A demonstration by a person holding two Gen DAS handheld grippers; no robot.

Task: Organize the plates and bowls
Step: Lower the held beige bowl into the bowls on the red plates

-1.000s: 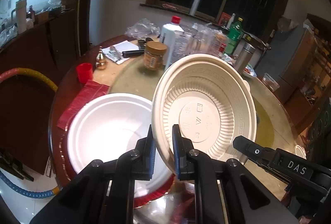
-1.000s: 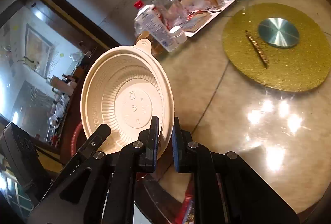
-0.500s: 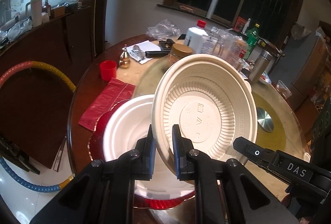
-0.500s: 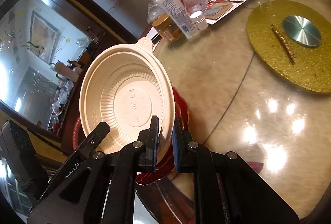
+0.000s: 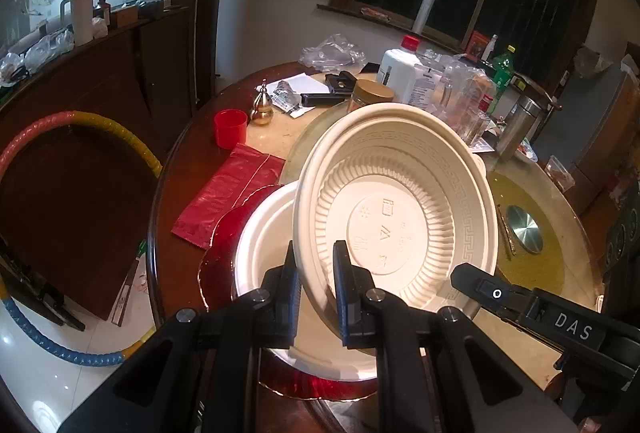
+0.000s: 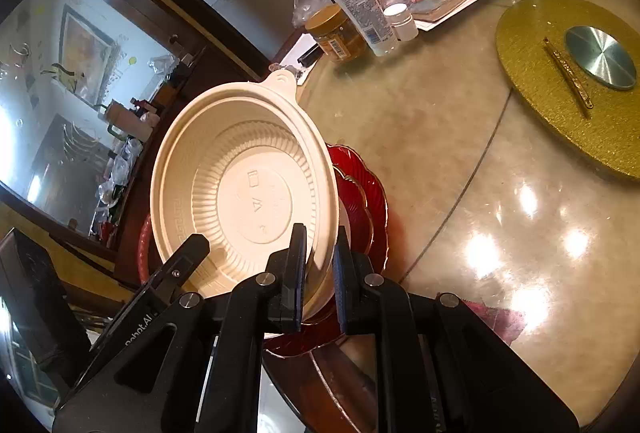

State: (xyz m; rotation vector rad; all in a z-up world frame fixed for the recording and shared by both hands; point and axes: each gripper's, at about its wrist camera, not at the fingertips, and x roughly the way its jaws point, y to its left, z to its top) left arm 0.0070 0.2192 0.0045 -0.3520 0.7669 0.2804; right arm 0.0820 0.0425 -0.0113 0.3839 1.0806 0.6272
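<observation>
Below, white bowl [image 5: 264, 253] on red plate [image 5: 224, 245]; cream bowl [image 5: 400, 209] above.

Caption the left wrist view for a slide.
Both grippers, left and right, hold a tilted cream bowl above a white bowl on a red plate.

Tilted bowl [image 5: 400, 209] above a plate [image 5: 260, 253] lying on a scalloped plate [image 6: 368, 201]; cup [image 5: 230, 128] behind
</observation>
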